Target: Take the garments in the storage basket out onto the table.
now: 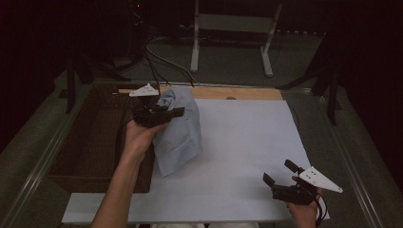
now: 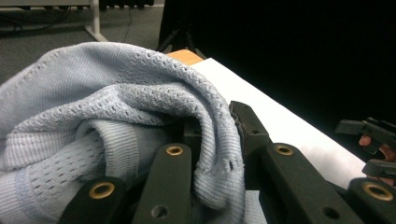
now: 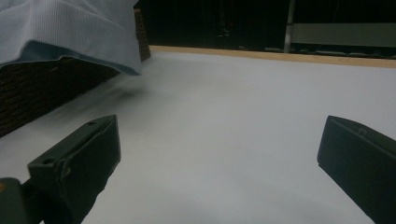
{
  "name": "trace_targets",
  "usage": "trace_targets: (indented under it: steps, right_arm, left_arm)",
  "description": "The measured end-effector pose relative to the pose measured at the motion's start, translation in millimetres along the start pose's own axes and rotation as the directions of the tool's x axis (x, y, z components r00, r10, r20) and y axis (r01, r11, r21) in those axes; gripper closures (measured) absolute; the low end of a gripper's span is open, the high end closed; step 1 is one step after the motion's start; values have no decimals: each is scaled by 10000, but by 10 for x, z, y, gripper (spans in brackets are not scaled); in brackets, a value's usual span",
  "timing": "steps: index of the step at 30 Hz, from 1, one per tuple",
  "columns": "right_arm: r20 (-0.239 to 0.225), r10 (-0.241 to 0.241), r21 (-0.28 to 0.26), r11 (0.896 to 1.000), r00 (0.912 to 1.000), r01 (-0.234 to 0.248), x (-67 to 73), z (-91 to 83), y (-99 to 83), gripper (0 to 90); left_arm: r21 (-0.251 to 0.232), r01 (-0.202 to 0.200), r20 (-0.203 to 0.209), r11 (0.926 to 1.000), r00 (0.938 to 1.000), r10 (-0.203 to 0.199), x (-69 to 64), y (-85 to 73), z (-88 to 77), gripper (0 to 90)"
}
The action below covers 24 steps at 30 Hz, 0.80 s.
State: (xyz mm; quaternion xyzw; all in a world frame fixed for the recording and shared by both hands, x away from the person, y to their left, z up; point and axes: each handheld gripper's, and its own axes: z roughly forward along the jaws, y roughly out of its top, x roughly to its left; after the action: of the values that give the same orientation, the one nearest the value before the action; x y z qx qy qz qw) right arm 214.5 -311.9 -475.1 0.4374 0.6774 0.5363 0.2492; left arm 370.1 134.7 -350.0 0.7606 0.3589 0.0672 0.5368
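My left gripper [image 1: 167, 114] has its jaws clamped on a bunched fold of the pale blue knitted cloth garment [image 1: 178, 130], lifted off the white tabletop sheet [image 1: 247, 156]; the rest hangs down beside the dark woven basket [image 1: 95, 142] at table left. My right gripper [image 1: 281, 174] sits near the front right corner, jaws spread wide, nothing between them. Step, as I read it: carrying the garment. Next move likely needs the right gripper to catch the hanging hem.
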Motion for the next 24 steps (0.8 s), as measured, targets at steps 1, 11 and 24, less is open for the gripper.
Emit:
trace_targets:
  steps: [1,11,24]
  right_arm:
    - [0,8,-3,10000,10000,-8,-1,0,0,0]
    - [-5,12,1,10000,10000,-12,-2,0,0,0]
    - [-9,19,-3,10000,10000,-19,-5,0,0,0]
  left_arm:
    - [-11,1,20,10000,10000,-1,-4,0,7,801]
    - [17,-137,139,9999,9998,137,-69,0,124,801]
    - [34,-139,224,9999,9997,139,-119,-17,259,800]
